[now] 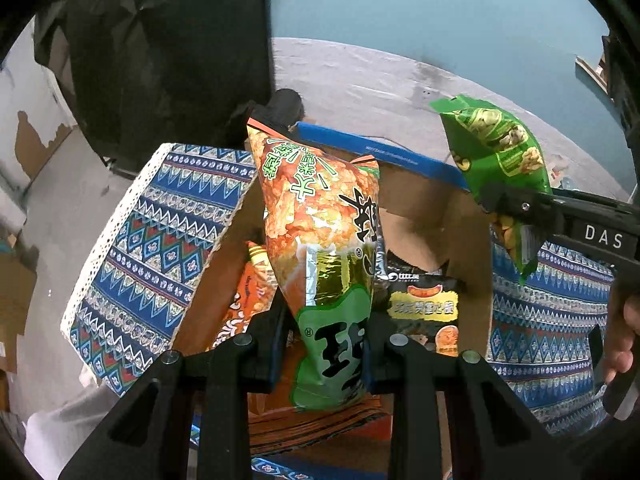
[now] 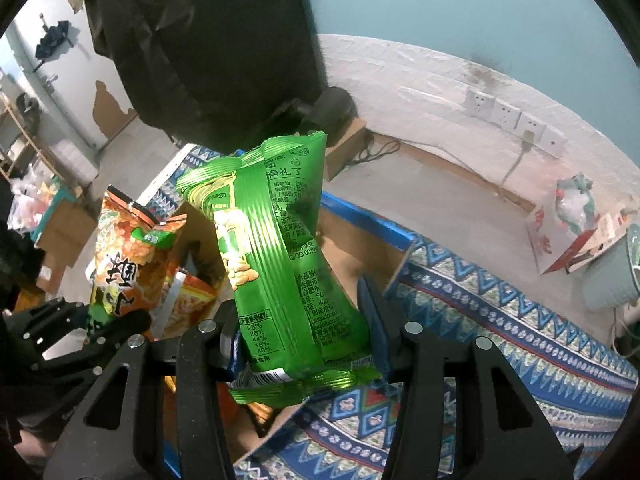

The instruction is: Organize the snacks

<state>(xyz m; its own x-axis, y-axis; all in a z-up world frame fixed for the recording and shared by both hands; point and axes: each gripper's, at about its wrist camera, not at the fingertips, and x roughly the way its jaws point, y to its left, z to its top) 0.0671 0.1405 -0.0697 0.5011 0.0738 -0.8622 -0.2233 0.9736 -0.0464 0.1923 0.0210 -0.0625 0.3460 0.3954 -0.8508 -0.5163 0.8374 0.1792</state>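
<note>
1. Gripping an orange snack bag (image 1: 320, 236) near its green lower end, the left gripper (image 1: 328, 354) sits at the bottom centre of the left wrist view, its jaws clenched on the packet.
2. That bag stands upright above an open cardboard box (image 1: 420, 200), in the middle of the frame.
3. Inside the box lie a black snack packet (image 1: 424, 304), just right of the held bag, and an orange packet (image 1: 248, 292) to its lower left.
4. At the right of the same view, the right gripper (image 1: 500, 200) reaches in from the edge, clamping a green snack bag (image 1: 496, 148) above the box's right wall.
5. Seen from the right wrist, the green bag fills the centre of the frame, pinched between the two blue pads (image 2: 372, 320) near its bottom seal.
6. A patterned blue cloth (image 2: 500, 320) covers the table around the box, at lower right.
7. A person's fingers (image 1: 624, 336) show at the right edge of the left wrist view.
</note>
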